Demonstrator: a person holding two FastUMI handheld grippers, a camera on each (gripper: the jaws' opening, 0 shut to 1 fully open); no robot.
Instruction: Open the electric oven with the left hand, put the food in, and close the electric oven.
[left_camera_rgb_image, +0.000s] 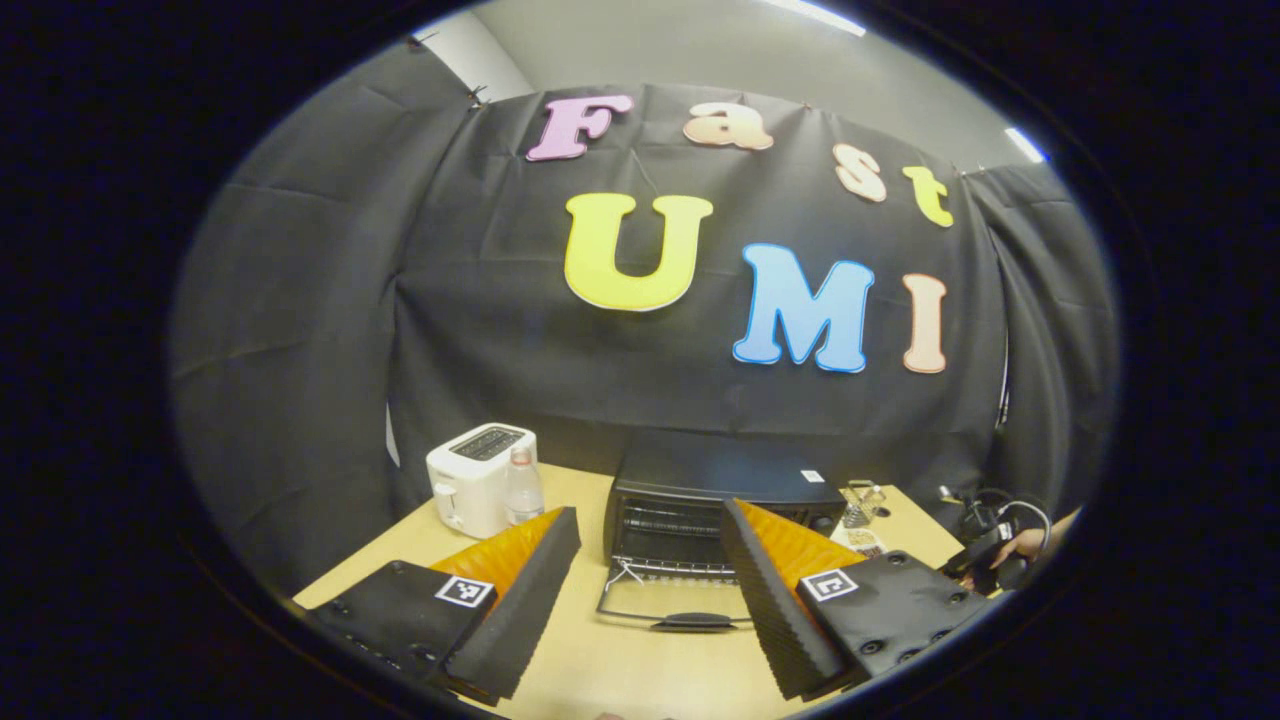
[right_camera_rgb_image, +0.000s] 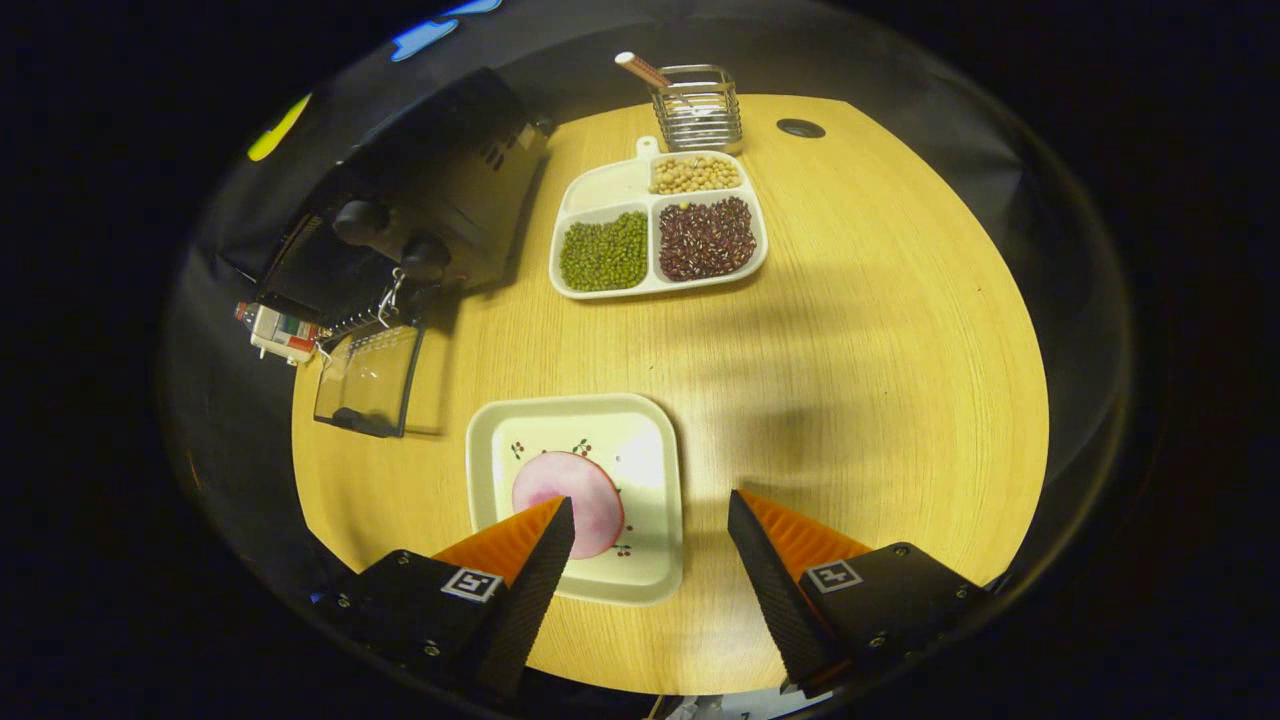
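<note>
The black electric oven (left_camera_rgb_image: 715, 490) stands at the back of the wooden table with its glass door (left_camera_rgb_image: 672, 600) folded down flat, and the rack shows inside. My left gripper (left_camera_rgb_image: 650, 520) hangs open in front of it, apart from the door and holding nothing. In the right gripper view the oven (right_camera_rgb_image: 420, 200) is at upper left with its door (right_camera_rgb_image: 368, 378) down. A round pink slice of food (right_camera_rgb_image: 570, 500) lies on a square cream plate (right_camera_rgb_image: 650, 450). My right gripper (right_camera_rgb_image: 650, 520) is open just above the plate's near edge, one fingertip over the slice.
A white toaster (left_camera_rgb_image: 480, 478) and a clear bottle (left_camera_rgb_image: 522, 488) stand left of the oven. A divided tray of beans (right_camera_rgb_image: 660, 225) and a wire holder (right_camera_rgb_image: 698, 108) sit at the table's far side. A hand (left_camera_rgb_image: 1020, 545) with the other gripper is at right.
</note>
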